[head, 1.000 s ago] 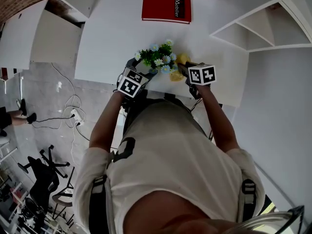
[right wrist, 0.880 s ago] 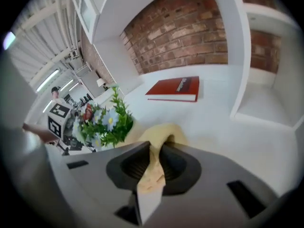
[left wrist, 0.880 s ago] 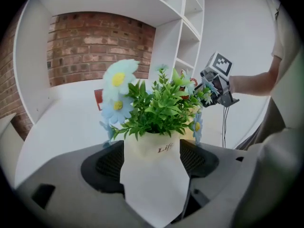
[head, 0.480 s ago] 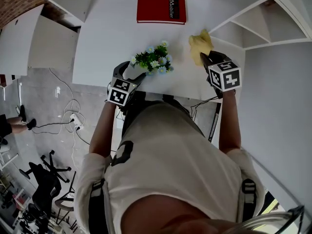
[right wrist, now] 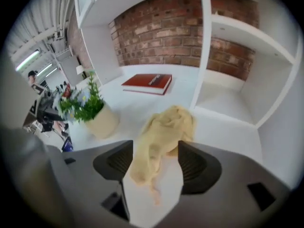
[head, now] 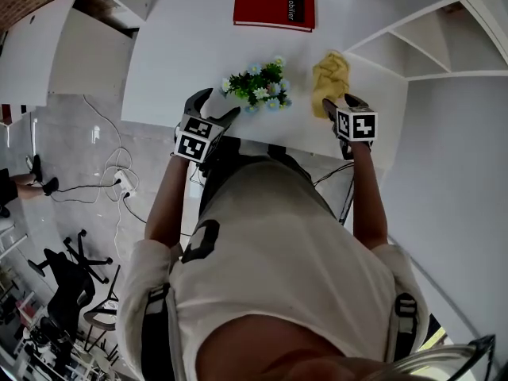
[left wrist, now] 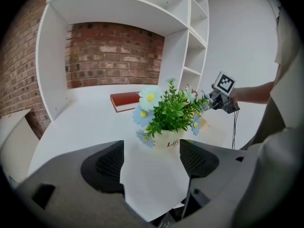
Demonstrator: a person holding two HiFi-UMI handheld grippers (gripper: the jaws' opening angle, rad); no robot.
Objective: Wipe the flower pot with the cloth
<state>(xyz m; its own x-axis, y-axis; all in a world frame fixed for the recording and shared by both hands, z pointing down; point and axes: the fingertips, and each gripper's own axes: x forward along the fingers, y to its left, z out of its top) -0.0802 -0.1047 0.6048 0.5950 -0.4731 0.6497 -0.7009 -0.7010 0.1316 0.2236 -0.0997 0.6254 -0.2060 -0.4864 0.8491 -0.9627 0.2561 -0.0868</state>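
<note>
A cream flower pot point(head: 255, 100) of green leaves with blue and white flowers stands near the white table's front edge, also seen in the left gripper view point(left wrist: 172, 140). My left gripper point(head: 216, 104) is open just left of the pot, apart from it, with only bare table between its jaws point(left wrist: 152, 164). The yellow cloth point(head: 329, 73) lies crumpled on the table right of the pot. My right gripper point(head: 340, 103) sits at the cloth's near end. Its jaws are opening, and the cloth point(right wrist: 161, 137) lies loose between them, unpressed.
A red book point(head: 275, 5) lies flat at the back of the white table point(head: 182, 46). White shelf compartments point(head: 413, 38) rise along the table's right side, close behind the cloth. The table's front edge runs just under both grippers.
The right gripper carried the cloth from the pot to the right, then opened and left it lying on the table. The left gripper drew back leftward from the pot.
</note>
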